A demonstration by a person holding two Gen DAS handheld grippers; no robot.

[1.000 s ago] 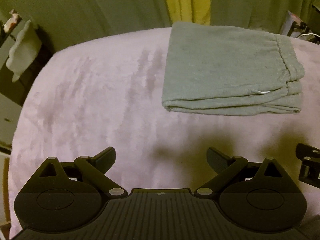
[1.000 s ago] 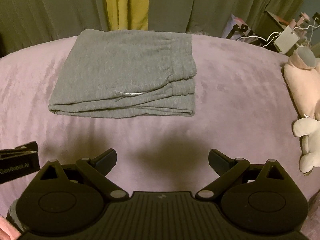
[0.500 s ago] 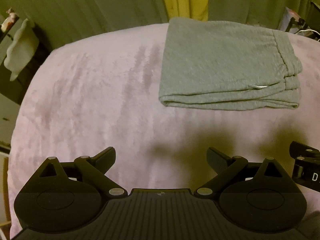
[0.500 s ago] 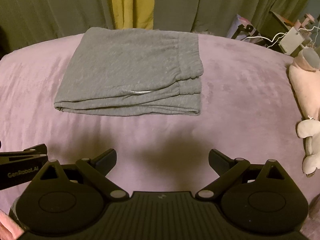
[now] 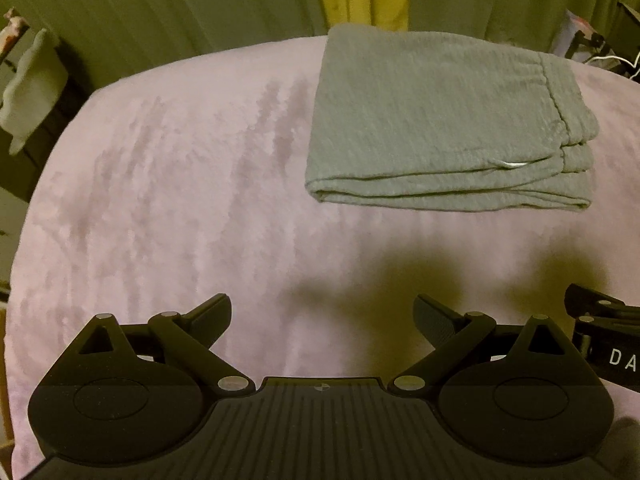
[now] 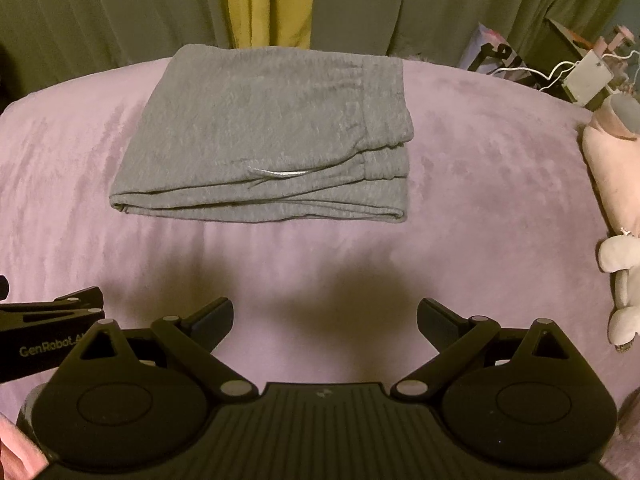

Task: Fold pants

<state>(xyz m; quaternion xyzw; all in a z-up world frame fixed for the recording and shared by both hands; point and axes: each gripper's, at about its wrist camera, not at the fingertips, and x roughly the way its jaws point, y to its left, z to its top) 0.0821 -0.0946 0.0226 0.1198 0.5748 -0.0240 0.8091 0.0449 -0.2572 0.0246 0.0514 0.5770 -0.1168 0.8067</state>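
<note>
Grey pants (image 5: 440, 120) lie folded into a flat rectangle on the pink plush bed cover (image 5: 180, 184), with the waistband and a white drawstring on the right side. In the right wrist view the same folded pants (image 6: 268, 136) lie straight ahead. My left gripper (image 5: 323, 318) is open and empty, hanging well short of the pants and to their left. My right gripper (image 6: 325, 318) is also open and empty, a good way in front of the fold edge. Each gripper shows at the edge of the other's view.
A pink and white plush toy (image 6: 612, 184) lies at the right edge of the bed. Green and yellow curtains (image 6: 268, 0) hang behind. Cables and a white box (image 6: 584, 76) sit at the back right. Pale cloth (image 5: 28, 88) hangs at far left.
Both grippers have drawn back slightly from the pants and shifted a little; the pants have not moved. Both stay open.
</note>
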